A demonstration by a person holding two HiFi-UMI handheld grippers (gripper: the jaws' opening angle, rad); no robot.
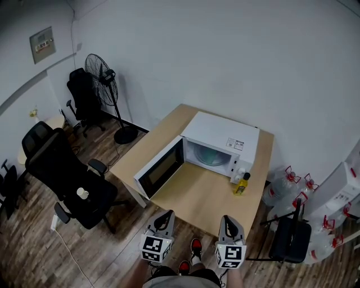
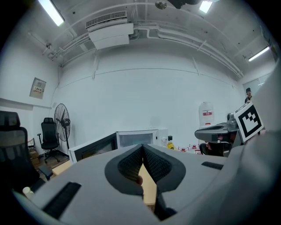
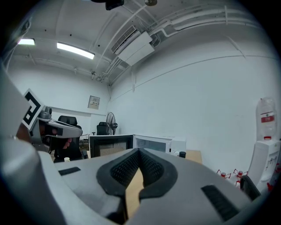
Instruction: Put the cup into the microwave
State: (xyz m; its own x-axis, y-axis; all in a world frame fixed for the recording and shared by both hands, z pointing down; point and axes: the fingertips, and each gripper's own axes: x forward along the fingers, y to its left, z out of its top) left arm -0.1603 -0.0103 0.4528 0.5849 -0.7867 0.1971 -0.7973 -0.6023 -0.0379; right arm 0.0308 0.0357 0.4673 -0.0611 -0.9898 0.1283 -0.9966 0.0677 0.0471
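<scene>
The left tool [image 1: 167,214] and right tool [image 1: 228,218] both have their jaws pressed together on nothing, poised short of the pale wooden counter [image 1: 197,203]. The white microwave [image 1: 222,139] has its door [image 1: 160,167] hanging open, apparently readied for the small white cup [image 1: 82,193]. The cup sits well apart, on the seat of the black office chair [image 1: 53,164].

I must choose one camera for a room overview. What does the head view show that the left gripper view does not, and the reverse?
Only the head view: the person's red shoes and the marker cube on the left tool. Only the left gripper view: the ceiling lights and the air conditioner. Both: the table, the microwave with its door open, the yellow bottle beside it and the standing fan.
</scene>
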